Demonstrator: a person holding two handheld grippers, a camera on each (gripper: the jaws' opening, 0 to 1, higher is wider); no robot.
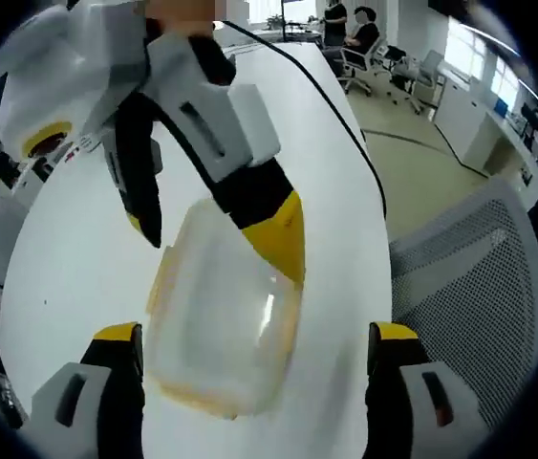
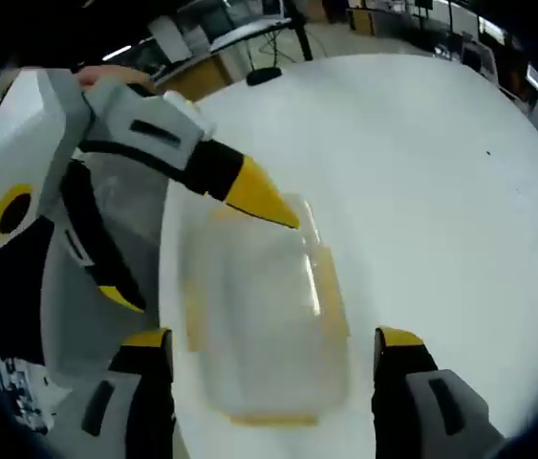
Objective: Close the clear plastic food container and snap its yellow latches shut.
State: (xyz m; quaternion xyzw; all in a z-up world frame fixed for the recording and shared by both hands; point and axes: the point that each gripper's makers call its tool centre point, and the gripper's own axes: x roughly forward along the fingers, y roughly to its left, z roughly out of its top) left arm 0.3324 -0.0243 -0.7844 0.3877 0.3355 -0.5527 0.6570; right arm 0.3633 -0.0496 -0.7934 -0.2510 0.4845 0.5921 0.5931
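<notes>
A clear plastic food container [image 1: 225,320] with yellow latches on its edges lies on the white table [image 1: 68,277], blurred. My left gripper [image 1: 256,337] is open, its yellow-tipped jaws standing wide on either side of the container. The right gripper [image 1: 216,239] reaches in from above, open, with one yellow fingertip [image 1: 286,239] at the lid's far edge and the other finger off the container's left side. In the right gripper view the container [image 2: 264,316] lies between my right gripper's [image 2: 273,342] open jaws, and the left gripper [image 2: 202,258] comes in from the left with a yellow fingertip [image 2: 264,203] over the far rim.
A grey mesh office chair [image 1: 479,258] stands beside the table's right edge. A black cable [image 1: 335,105] runs along the tabletop. People sit at desks [image 1: 355,33] in the background. A dark object [image 2: 264,75] rests at the table's far edge.
</notes>
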